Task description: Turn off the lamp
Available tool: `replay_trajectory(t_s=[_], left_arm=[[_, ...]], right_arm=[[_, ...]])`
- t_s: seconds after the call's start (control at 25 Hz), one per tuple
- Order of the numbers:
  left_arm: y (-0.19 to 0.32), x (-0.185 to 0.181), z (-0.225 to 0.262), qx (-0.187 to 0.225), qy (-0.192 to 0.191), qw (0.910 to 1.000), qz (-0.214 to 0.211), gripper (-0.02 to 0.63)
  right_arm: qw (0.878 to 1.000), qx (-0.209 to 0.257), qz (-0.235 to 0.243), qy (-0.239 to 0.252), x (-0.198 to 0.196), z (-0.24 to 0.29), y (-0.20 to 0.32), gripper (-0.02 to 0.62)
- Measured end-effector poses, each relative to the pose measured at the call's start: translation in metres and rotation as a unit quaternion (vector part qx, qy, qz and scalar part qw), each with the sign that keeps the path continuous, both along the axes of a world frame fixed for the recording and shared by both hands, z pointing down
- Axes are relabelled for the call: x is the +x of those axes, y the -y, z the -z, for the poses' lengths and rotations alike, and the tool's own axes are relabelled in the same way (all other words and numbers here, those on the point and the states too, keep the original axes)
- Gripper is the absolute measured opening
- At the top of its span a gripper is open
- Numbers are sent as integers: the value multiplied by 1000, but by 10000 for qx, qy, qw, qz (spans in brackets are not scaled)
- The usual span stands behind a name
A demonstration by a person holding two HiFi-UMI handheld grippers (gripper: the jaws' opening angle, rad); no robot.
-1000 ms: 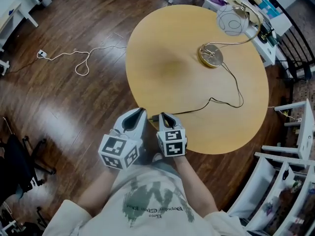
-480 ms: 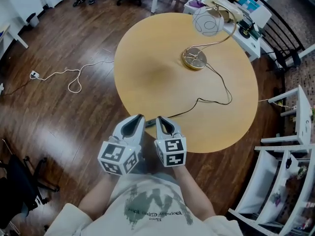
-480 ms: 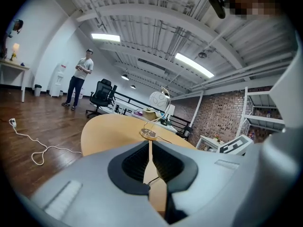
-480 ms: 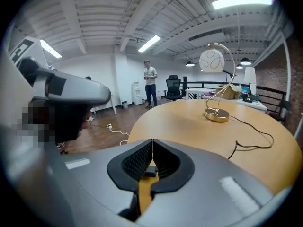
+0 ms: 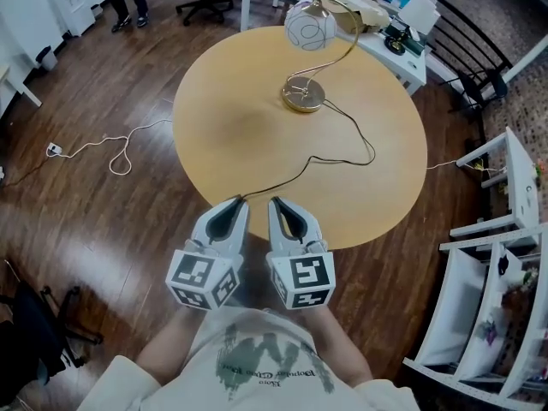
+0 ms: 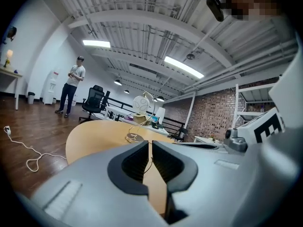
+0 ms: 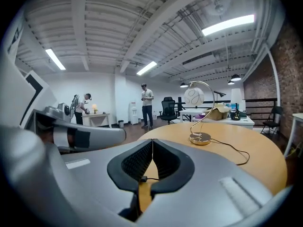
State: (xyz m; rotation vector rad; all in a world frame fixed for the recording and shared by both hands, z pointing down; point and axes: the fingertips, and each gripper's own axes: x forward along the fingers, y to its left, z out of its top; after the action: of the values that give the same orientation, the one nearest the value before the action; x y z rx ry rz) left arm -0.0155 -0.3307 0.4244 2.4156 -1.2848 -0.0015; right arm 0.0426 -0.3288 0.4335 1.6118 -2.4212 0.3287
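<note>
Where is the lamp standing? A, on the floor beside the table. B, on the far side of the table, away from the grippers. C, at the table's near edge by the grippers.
B: the lamp stands on the table past its middle, near the far rim.

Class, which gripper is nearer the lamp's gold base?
Right, narrowly. Both hover at the table's near edge, far from the lamp base; the left gripper sits farther to the side than the right gripper.
</note>
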Motion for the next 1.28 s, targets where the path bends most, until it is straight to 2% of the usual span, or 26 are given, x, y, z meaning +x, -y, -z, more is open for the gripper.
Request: replay_trajectory(t_s=[0.24,0.64,1.08,1.28], left_arm=[[-38,35,19,211,-20,9998,-67,0],[-111,71,42,503,103,9986,-104,0],[-179,94,54,670,235,9973,-197,0],[-200,92,56,685,369,9968,-201,0]], right_arm=[[9992,321,-54,246,29,33,-41,2],[9977,551,-119,376,60,53,-120,0],[9960,720,-220,474,74,68,-189,0],[9960,724,-261,463,77,69,-208,0]])
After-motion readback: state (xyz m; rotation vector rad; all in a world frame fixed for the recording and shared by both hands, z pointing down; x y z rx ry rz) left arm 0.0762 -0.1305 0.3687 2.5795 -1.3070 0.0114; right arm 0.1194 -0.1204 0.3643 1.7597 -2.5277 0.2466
